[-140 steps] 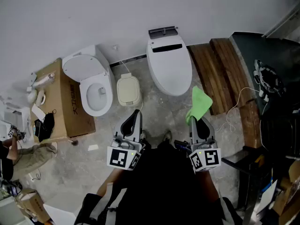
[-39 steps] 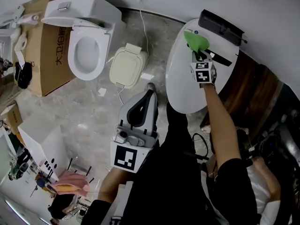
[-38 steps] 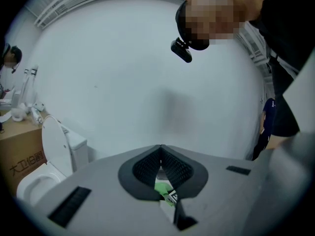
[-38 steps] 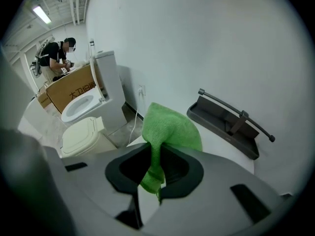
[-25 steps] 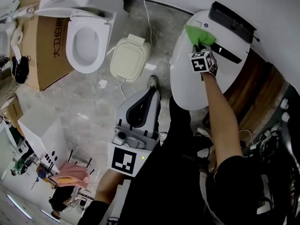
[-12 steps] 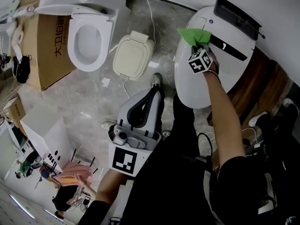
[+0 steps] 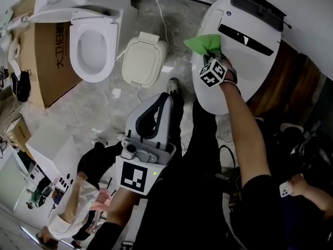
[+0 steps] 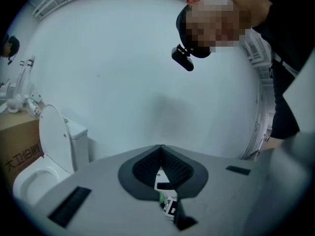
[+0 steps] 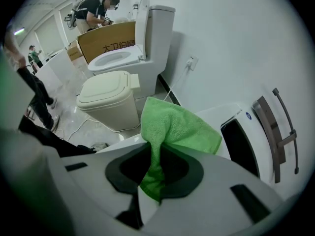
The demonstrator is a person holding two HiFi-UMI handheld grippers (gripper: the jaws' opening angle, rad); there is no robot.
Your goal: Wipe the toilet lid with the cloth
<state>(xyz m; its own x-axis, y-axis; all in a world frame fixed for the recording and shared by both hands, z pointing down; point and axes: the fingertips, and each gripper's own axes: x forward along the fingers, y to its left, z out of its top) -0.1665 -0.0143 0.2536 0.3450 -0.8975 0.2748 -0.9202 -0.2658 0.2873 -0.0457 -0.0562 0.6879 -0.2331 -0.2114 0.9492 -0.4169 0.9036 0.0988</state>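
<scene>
Green microfibre cloth (image 7: 203,41) is clamped in the right gripper (image 7: 215,55). In the right gripper view the jaws are seen pinched tight on a bunched fold of it (image 9: 170,124). The rest of the cloth is fanned out past the tips, at the left edge of the white oval toilet lid (image 7: 237,72), up near the back end. Part of the cloth is seen sticking out over that edge.

The left gripper (image 7: 165,97) is held low over the floor, well apart from the lid. Its jaws (image 8: 161,149) are seen closed together with nothing between them.

Counted up:
- two grippers, one marker cube on each
- two toilets: the closed one being wiped, plus a white open toilet (image 7: 93,43) with its seat lid raised
- one cream lidded bin (image 7: 143,61), set between the two toilets
- one brown cardboard box (image 7: 47,61), right beside the open toilet
- one cloth
- one black bar (image 7: 258,7) behind the closed lid

Stuff that's hidden or cut off:
- The near end of the closed lid is covered by the outstretched arm.
- The box is clipped by the picture's left edge.
- One bystander (image 7: 78,202) is cut off at the bottom left.
- At the right, only a hand holding a phone (image 7: 291,187) can be made out.
- Whether the cloth is pressed flat on the lid can't be settled.
</scene>
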